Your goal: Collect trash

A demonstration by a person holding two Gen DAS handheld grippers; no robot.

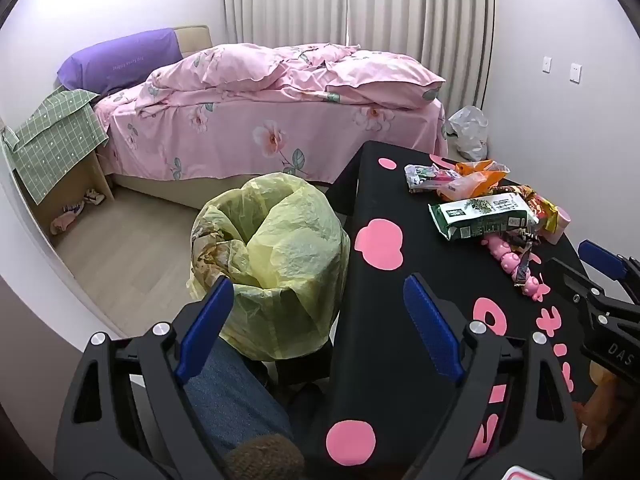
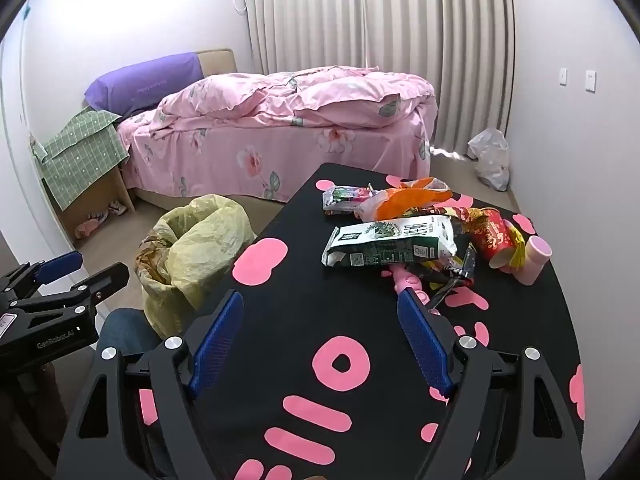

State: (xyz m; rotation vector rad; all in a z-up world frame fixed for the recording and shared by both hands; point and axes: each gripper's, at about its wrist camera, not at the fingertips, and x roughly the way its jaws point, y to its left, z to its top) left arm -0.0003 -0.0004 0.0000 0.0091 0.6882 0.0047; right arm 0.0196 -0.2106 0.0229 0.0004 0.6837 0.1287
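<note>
Blue-padded, the black left gripper (image 1: 316,312) is standing wide with nothing between its pads, hanging over the near edge of the black table with pink shapes (image 1: 400,200). Left of that table, the bin lined with a crumpled yellow plastic bag (image 1: 276,256) is sitting on the floor. From the right wrist, the right gripper (image 2: 320,328) is also gaping wide and holding nothing above the table, and the trash is lying beyond it: a green-and-white snack packet (image 2: 388,246), an orange wrapper (image 2: 404,200), a red paper cup (image 2: 494,238).
</note>
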